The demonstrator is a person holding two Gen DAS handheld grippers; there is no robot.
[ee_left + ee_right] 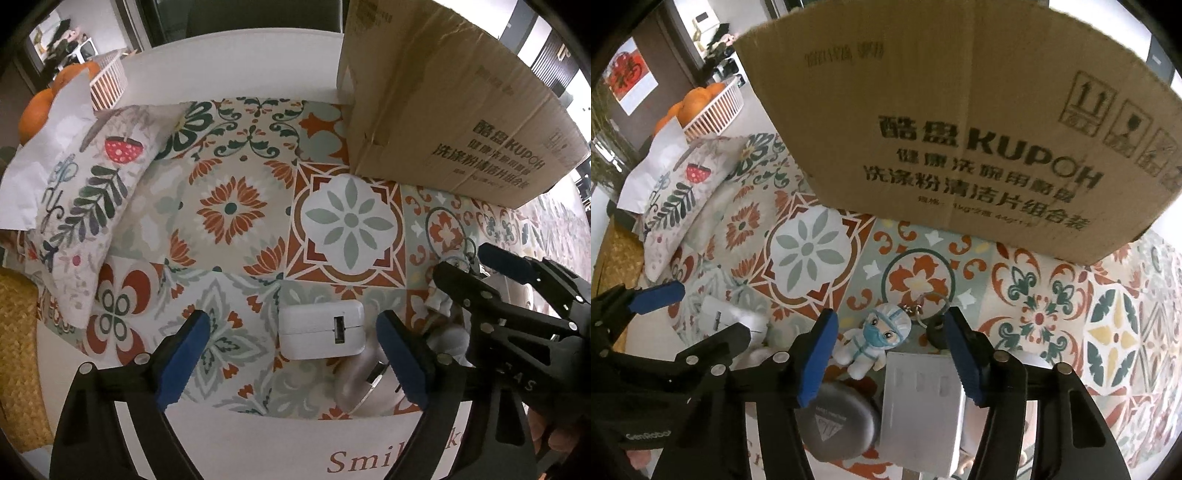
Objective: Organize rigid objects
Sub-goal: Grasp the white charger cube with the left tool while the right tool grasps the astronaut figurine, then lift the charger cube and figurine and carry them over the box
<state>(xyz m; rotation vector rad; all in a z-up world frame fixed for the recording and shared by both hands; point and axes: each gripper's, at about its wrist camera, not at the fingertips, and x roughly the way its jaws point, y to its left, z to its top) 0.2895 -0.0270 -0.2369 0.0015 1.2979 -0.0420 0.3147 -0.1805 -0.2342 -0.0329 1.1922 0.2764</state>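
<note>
Left gripper [291, 354] wide apart, astride the white USB charger [320, 334] near the patterned cloth's [229, 206] front edge, long axis across the jaws; right gripper [890, 354] narrower, empty, over the doll keychain [873, 341] beside the cardboard box [960, 147].

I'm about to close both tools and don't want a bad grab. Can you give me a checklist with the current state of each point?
1. Left tool brackets the white square USB charger: ok, pads apart on either side, not touching.
2. Charger free of neighbours: not ok, a white curved object lies against its near edge.
3. Right tool centred on one item: not ok, the small white plush figure with blue mask and a white rectangular box both sit between the pads.
4. Keyring clear of the right pad: cannot tell.
5. Brown cardboard box clear of both tools: ok.
</note>
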